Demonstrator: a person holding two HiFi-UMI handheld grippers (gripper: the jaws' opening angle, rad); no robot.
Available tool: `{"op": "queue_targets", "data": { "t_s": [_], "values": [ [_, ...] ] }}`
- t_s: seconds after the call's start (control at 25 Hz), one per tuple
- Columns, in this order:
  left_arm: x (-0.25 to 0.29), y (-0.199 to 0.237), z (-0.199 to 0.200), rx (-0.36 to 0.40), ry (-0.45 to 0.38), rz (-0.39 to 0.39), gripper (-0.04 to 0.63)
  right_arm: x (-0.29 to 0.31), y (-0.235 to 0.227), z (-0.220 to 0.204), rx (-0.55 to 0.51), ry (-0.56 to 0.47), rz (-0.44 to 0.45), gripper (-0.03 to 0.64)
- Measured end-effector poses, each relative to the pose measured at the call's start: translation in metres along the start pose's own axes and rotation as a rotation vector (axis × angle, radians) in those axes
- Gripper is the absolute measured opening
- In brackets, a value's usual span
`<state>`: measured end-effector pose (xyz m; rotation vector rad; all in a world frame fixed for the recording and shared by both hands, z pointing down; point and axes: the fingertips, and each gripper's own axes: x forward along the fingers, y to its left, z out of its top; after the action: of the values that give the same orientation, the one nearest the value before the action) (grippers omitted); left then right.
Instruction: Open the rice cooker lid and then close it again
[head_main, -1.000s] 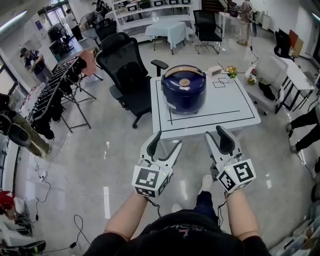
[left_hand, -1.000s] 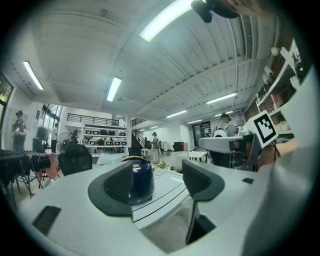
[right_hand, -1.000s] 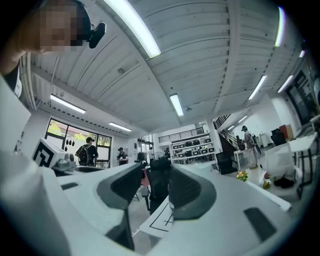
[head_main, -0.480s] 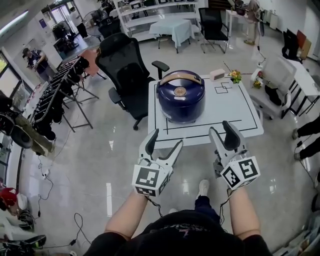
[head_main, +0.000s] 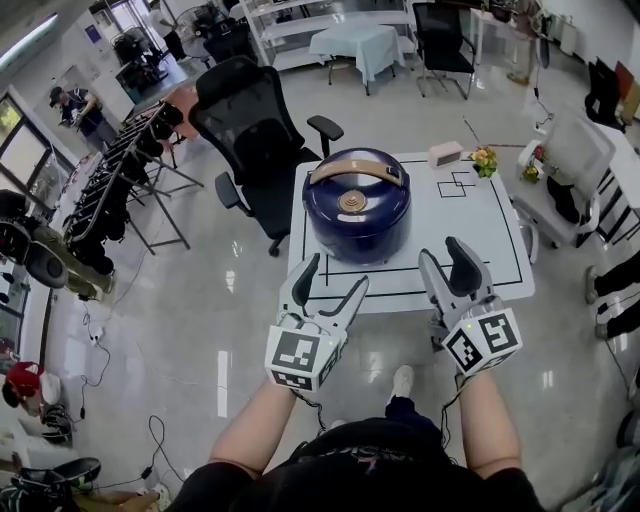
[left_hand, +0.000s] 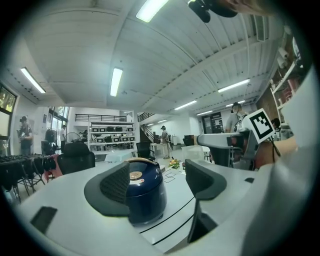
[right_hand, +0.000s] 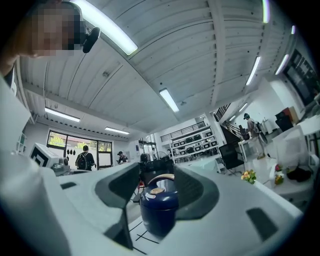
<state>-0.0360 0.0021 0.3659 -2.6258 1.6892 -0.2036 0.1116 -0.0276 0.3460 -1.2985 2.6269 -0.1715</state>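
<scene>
As left gripper (head_main: 336, 275), right gripper (head_main: 443, 253) just opened, empty — rice cooker (head_main: 357, 218) handle (head_main: 357, 165) lies crosswise.

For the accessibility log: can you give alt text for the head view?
A dark blue rice cooker, lid closed, stands on a white table. The left gripper and right gripper hover short of it, jaws just opened, empty. A black office chair stands beyond.

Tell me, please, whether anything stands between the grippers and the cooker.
Nothing visible. The left gripper and right gripper, jaws just opened and empty, hover at the near edge of the table; only its bare top separates them from the cooker.
</scene>
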Motion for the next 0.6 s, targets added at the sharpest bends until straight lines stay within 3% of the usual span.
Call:
{"op": "queue_targets", "data": {
  "t_s": [0.36, 0.6],
  "values": [
    [0.058, 0.003, 0.010, 0.009, 0.021, 0.074, 0.336, 0.038, -0.051, 0.009, 0.026, 0.005, 0.079, 0.205],
    [0.088, -0.005, 0.026, 0.014, -0.011, 0.110, 0.336, 0.048, -0.080, 0.022, 0.012, -0.003, 0.118, 0.205]
  ]
}}
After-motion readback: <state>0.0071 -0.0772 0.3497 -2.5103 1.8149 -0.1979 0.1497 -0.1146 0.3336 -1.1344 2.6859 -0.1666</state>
